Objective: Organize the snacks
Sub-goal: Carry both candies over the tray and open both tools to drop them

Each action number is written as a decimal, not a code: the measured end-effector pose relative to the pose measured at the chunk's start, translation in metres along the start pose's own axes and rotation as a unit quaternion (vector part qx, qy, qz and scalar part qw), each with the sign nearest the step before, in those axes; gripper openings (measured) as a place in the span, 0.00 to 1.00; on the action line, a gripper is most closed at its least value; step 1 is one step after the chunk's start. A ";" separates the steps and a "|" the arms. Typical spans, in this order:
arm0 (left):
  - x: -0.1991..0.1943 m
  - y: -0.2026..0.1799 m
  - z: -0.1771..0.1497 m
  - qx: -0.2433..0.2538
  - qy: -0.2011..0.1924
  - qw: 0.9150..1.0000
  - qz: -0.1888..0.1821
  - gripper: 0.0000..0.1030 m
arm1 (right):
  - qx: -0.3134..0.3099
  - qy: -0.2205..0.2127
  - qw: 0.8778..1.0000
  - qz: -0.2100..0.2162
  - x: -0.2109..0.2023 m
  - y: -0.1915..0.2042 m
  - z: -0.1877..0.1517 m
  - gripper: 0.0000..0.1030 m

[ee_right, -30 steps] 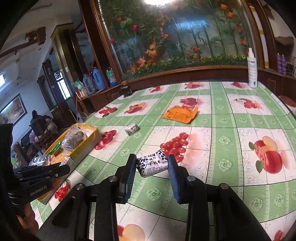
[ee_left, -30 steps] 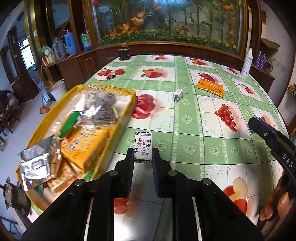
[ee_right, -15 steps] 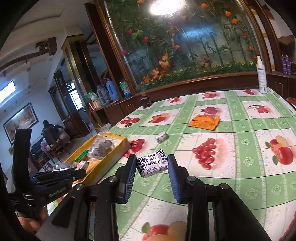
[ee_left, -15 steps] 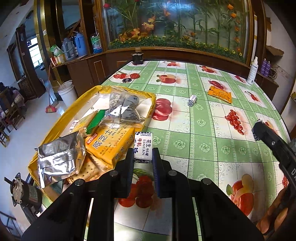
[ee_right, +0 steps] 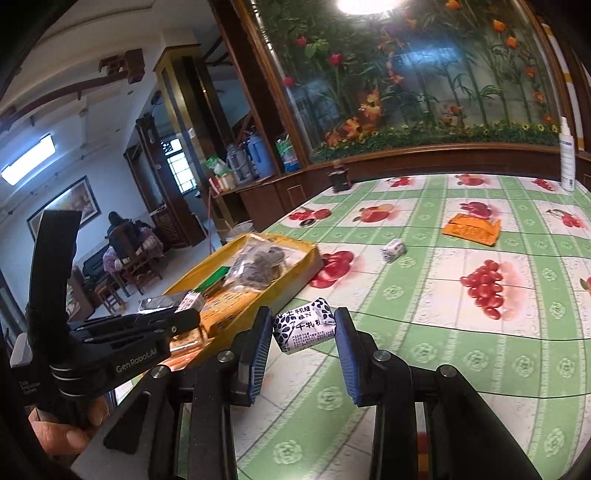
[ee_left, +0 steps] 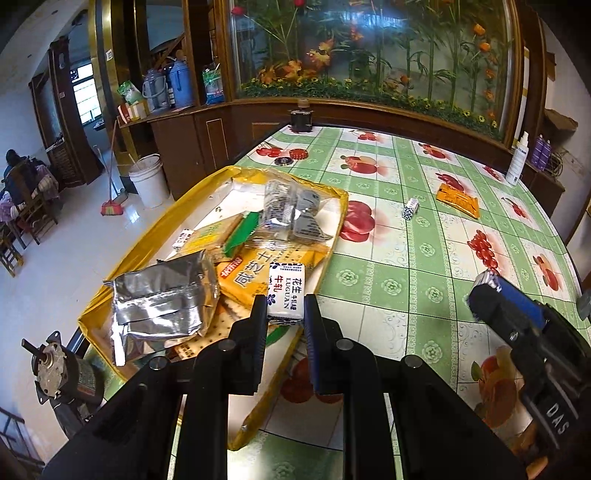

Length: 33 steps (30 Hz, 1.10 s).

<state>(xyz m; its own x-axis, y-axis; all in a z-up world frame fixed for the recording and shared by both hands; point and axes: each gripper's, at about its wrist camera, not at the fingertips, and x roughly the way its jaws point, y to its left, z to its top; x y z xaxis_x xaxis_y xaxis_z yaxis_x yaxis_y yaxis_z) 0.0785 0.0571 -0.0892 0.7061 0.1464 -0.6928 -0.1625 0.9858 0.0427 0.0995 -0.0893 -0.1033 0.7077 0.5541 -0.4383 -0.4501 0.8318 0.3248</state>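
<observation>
Both views bright, daylight-balanced. Strong round ceiling light (ee_right: 364,3) blows out at top of right wrist view; its glare spreads over the glass panel (ee_right: 424,74). Window (ee_left: 84,92) overexposed in left wrist view. Foil packet (ee_left: 162,299) throws specular highlights. Heavy fisheye bending and dark vignette at corners. Centre sharp; edges slightly soft.

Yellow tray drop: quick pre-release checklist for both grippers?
1. Left gripper clamped on white candy: ok.
2. That candy over the yellow tray: ok, above the near-right corner.
3. Right gripper clamped on patterned candy: ok.
4. Patterned candy over the tray: not ok, above the tablecloth beside it.
5. Free space in the tray: cannot tell, packets are piled up.
</observation>
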 end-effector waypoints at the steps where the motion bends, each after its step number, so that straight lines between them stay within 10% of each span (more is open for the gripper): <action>1: 0.000 0.002 0.000 -0.001 -0.001 1.000 0.001 0.16 | -0.004 0.003 1.000 0.004 0.002 0.005 0.000 0.34; 33: 0.027 0.091 0.015 -0.074 0.007 0.997 0.005 0.16 | -0.062 0.090 0.992 0.063 0.129 0.098 0.024 0.36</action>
<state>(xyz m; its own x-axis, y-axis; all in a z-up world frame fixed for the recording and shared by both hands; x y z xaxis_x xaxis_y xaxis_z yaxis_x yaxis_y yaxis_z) 0.0933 0.1517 -0.0933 0.6940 0.1535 -0.7035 -0.2699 0.9612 -0.0565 0.1602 0.0628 -0.1080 0.5381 0.6409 -0.5475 -0.6003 0.7473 0.2849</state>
